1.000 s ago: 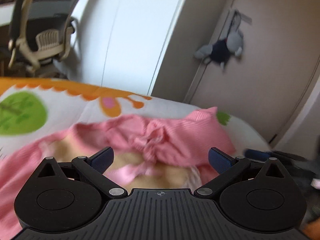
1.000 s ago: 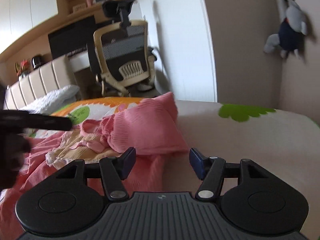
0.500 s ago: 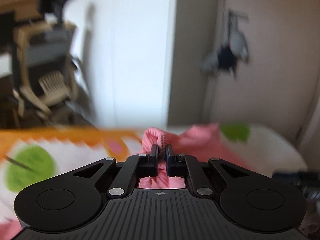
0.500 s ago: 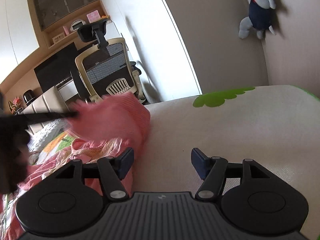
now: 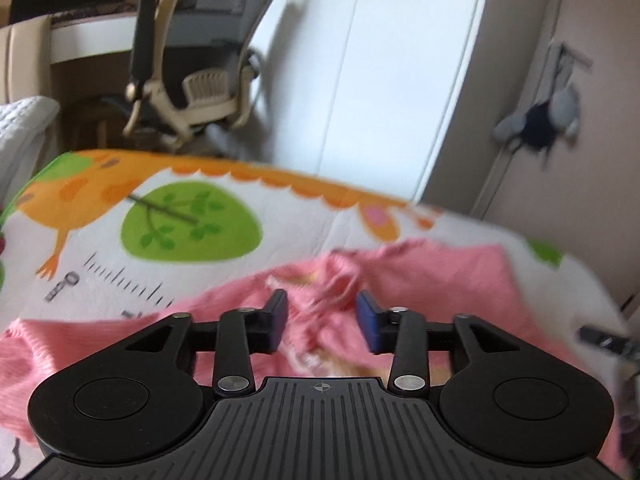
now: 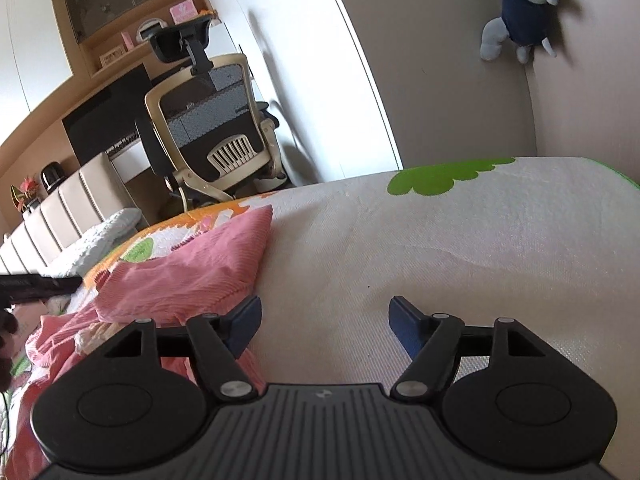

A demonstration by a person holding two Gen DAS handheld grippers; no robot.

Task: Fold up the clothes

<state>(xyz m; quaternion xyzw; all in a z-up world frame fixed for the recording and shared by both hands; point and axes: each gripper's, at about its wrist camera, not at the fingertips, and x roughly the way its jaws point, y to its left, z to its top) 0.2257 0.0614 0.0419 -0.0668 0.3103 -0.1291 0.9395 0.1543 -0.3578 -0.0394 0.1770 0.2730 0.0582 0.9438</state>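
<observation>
Pink ribbed garment [image 5: 420,280], crumpled on the printed bedspread [image 5: 192,256], is being hovered over by the left gripper [image 5: 322,320], jaws apart and empty, while the right gripper [image 6: 324,320], likewise parted, is being held beside it; a flat hem edge is best pinched.

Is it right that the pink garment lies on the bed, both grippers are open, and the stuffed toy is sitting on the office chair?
Not quite. The stuffed toy hangs on the wall, not on the office chair, as the right wrist view shows. The pink garment does lie on the bed, and the left gripper and right gripper are both open.
</observation>
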